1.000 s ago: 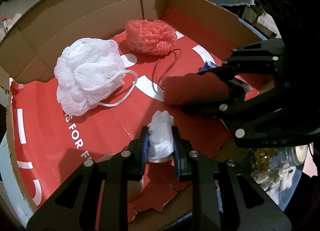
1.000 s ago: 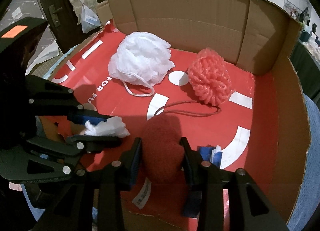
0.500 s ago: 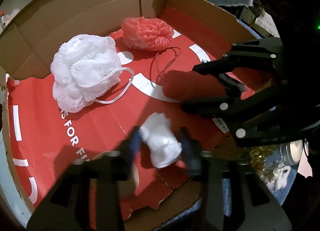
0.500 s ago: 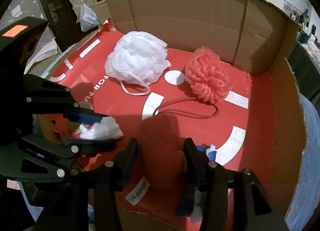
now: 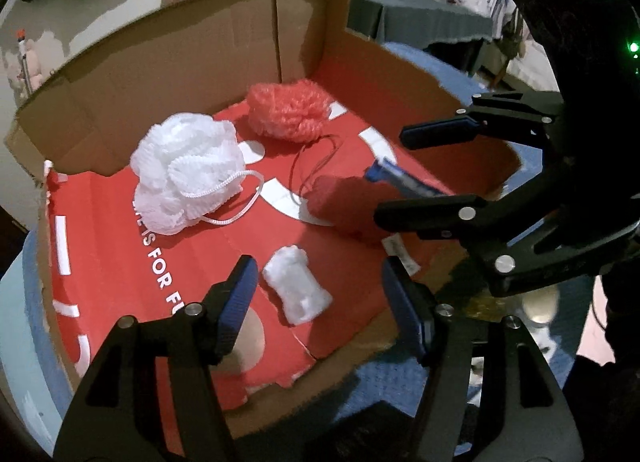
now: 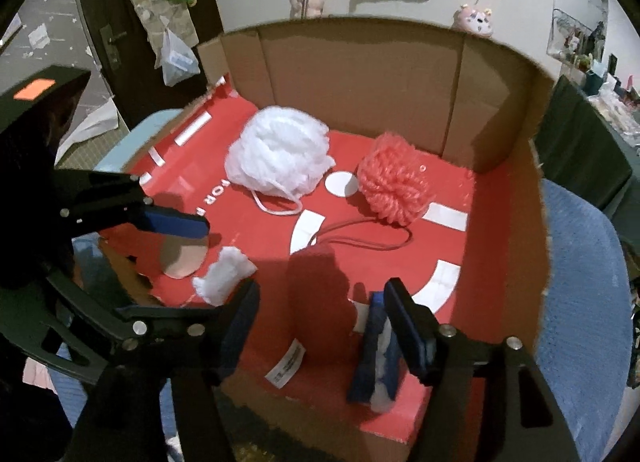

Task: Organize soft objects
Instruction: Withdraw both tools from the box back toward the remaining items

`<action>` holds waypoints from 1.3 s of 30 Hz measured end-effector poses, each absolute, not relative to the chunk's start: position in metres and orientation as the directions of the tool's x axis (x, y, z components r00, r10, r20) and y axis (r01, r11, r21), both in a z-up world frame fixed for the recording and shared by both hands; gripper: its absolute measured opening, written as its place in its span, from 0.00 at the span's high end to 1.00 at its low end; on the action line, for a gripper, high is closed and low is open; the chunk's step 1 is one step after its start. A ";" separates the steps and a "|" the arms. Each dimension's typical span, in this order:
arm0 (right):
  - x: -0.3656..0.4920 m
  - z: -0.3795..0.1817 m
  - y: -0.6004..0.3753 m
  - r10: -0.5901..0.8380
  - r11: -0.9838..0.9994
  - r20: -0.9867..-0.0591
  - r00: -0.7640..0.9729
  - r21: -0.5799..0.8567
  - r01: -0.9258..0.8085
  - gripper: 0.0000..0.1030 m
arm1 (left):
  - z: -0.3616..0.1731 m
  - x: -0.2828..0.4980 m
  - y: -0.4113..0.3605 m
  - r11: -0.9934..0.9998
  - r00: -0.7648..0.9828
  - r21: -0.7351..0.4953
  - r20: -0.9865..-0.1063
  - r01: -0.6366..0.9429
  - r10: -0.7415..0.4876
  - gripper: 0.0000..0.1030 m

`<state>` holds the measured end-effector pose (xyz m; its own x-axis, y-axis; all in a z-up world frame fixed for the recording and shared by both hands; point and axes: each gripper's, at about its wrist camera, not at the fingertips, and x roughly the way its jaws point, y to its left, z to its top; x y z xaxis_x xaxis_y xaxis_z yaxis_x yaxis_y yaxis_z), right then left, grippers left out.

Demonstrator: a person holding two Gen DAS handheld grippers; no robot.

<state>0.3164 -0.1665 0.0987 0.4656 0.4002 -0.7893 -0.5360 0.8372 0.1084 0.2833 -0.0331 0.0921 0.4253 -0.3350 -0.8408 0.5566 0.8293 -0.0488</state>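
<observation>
Cardboard box (image 5: 192, 62): white wad (image 5: 297, 291) lengthwise diagonal

We see both views under dim, warm indoor light, the red floor of the cardboard box (image 5: 120, 246) heavily saturated. Dark vignette fills the corners and the fisheye lens bows the box walls. Soft shadows fall beside the white mesh puff (image 6: 276, 158) and the red plush piece (image 6: 320, 302). The far room looks smeared and soft; a green lamp (image 5: 633, 47) glows.
</observation>
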 end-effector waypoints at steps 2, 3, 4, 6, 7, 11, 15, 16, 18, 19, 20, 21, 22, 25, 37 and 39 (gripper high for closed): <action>0.309 0.108 -0.170 0.405 0.840 -0.776 0.484 0.107 -0.532 0.27 | 0.100 0.274 -0.033 0.835 0.449 -0.052 -0.825 0.547 -0.345 0.30; 0.304 0.113 -0.172 0.408 0.843 -0.766 0.496 0.106 -0.528 0.25 | 0.104 0.270 -0.034 0.839 0.463 -0.051 -0.815 0.542 -0.349 0.29; 0.300 0.118 -0.174 0.409 0.845 -0.759 0.506 0.106 -0.524 0.23 | 0.109 0.263 -0.033 0.842 0.480 -0.055 -0.801 0.536 -0.358 0.29; 0.290 0.128 -0.178 0.418 0.848 -0.743 0.524 0.111 -0.519 0.22 | 0.116 0.253 -0.029 0.846 0.497 -0.061 -0.786 0.529 -0.368 0.27; 0.284 0.134 -0.181 0.422 0.849 -0.733 0.533 0.113 -0.516 0.20 | 0.121 0.245 -0.027 0.850 0.513 -0.059 -0.775 0.523 -0.370 0.27; 0.256 0.155 -0.189 0.418 0.860 -0.687 0.594 0.090 -0.502 0.10 | 0.137 0.217 -0.022 0.857 0.557 -0.067 -0.733 0.512 -0.390 0.26; 0.224 0.171 -0.195 0.415 0.868 -0.645 0.641 0.070 -0.492 0.06 | 0.152 0.189 -0.018 0.877 0.624 -0.043 -0.686 0.479 -0.374 0.19; 0.217 0.174 -0.196 0.413 0.870 -0.636 0.652 0.063 -0.490 0.04 | 0.156 0.180 -0.018 0.884 0.652 -0.028 -0.664 0.466 -0.365 0.19; 0.202 0.178 -0.197 0.415 0.869 -0.618 0.667 0.054 -0.491 0.01 | 0.160 0.165 -0.017 0.901 0.705 0.006 -0.625 0.433 -0.334 0.17; 0.194 0.180 -0.198 0.415 0.870 -0.610 0.675 0.050 -0.491 0.01 | 0.162 0.160 -0.016 0.905 0.716 0.012 -0.617 0.425 -0.328 0.17; 0.184 0.182 -0.200 0.413 0.872 -0.600 0.685 0.045 -0.487 0.00 | 0.164 0.153 -0.015 0.911 0.730 0.012 -0.602 0.413 -0.323 0.16; 0.179 0.183 -0.201 0.414 0.873 -0.595 0.689 0.044 -0.486 0.00 | 0.166 0.147 -0.014 0.914 0.740 0.007 -0.589 0.406 -0.324 0.15; 0.172 0.184 -0.201 0.415 0.874 -0.589 0.693 0.045 -0.484 0.00 | 0.167 0.140 -0.013 0.918 0.752 0.003 -0.575 0.396 -0.322 0.15; 0.152 0.185 -0.205 0.419 0.878 -0.567 0.710 0.052 -0.476 0.00 | 0.170 0.122 -0.011 0.930 0.786 0.007 -0.536 0.367 -0.307 0.12; 0.079 0.168 -0.217 0.375 0.908 -0.512 0.773 0.035 -0.418 0.00 | 0.160 0.052 -0.003 0.959 0.857 -0.021 -0.444 0.283 -0.263 0.06; 0.070 0.163 -0.218 0.371 0.912 -0.508 0.777 0.038 -0.410 0.00 | 0.155 0.044 -0.002 0.963 0.862 -0.029 -0.441 0.267 -0.251 0.06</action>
